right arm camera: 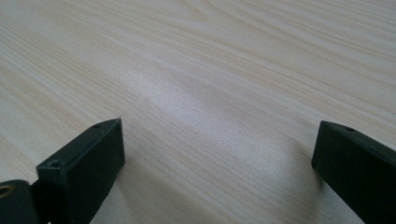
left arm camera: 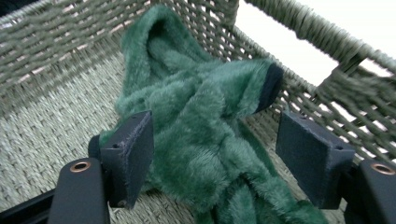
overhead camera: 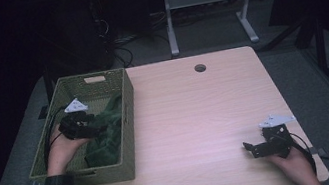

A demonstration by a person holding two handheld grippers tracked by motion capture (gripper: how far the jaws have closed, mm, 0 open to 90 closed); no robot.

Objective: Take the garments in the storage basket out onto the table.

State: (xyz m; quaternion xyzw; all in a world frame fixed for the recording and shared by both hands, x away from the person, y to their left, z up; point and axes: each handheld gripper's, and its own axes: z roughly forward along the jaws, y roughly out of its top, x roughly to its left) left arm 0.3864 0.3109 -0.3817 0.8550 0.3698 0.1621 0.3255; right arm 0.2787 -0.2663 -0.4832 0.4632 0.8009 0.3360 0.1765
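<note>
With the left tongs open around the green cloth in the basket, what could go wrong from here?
1. The left tongs straddle only one fold of the green cloth, so closing may pinch a thin layer that slips.
2. The cloth lies against the basket wall; a jaw might catch the weave.
3. Lifting may drag the light basket, since the right tongs rest apart on the table.

The high view looks forward and down over the whole table [overhead camera: 196,112]. The left gripper view sits close inside the basket [left arm camera: 42,130] at the table's left edge, which the high view shares. The right gripper view skims the tabletop near the front right corner.
</note>
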